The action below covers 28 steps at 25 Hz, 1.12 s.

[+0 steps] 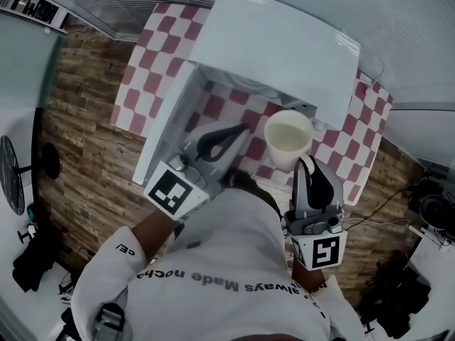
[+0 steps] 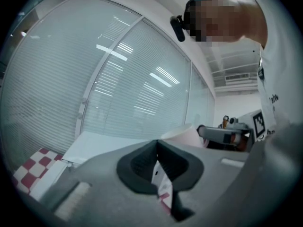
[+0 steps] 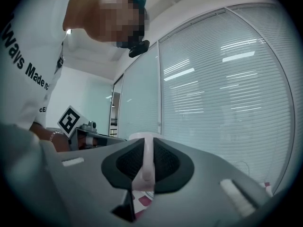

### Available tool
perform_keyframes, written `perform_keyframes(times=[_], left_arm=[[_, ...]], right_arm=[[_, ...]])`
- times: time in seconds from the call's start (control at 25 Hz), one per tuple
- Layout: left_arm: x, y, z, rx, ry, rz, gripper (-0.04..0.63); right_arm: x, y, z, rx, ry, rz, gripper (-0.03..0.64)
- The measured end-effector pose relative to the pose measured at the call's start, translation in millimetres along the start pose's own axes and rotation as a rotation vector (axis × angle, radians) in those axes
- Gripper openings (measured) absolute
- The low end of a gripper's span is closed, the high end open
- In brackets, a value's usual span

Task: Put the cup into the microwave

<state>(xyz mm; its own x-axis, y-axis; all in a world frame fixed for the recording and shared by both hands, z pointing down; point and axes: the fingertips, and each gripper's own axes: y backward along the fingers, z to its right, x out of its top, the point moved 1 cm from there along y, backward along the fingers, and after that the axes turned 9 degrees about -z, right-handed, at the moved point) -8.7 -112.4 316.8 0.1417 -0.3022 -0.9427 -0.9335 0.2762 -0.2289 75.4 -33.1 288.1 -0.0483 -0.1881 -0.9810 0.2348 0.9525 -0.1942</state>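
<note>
White cup [image 1: 288, 139], pale inside, gripped at its 5 o'clock side by the right claw [image 1: 307, 163]; left claw [image 1: 238, 132] closed, empty. Microwave [image 1: 284, 48] interior hidden.

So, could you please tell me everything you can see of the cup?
The cup is plain cream-white, round, perhaps paper or plastic, with no handle in view. It is upright, mouth up, its inside pale and apparently empty. It is over the checked tablecloth, just in front of the white microwave. The right gripper pinches its near wall at the rim.
</note>
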Motion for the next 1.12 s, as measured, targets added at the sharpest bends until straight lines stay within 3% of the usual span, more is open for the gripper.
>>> perform_keyframes(times=[1.12], left_arm=[[-143.0,-51.8,-44.1,0.063,0.034,-0.094,0.005]], right_arm=[[-165.2,-53.4,15.5,-0.022,-0.060,-0.099,0.038]])
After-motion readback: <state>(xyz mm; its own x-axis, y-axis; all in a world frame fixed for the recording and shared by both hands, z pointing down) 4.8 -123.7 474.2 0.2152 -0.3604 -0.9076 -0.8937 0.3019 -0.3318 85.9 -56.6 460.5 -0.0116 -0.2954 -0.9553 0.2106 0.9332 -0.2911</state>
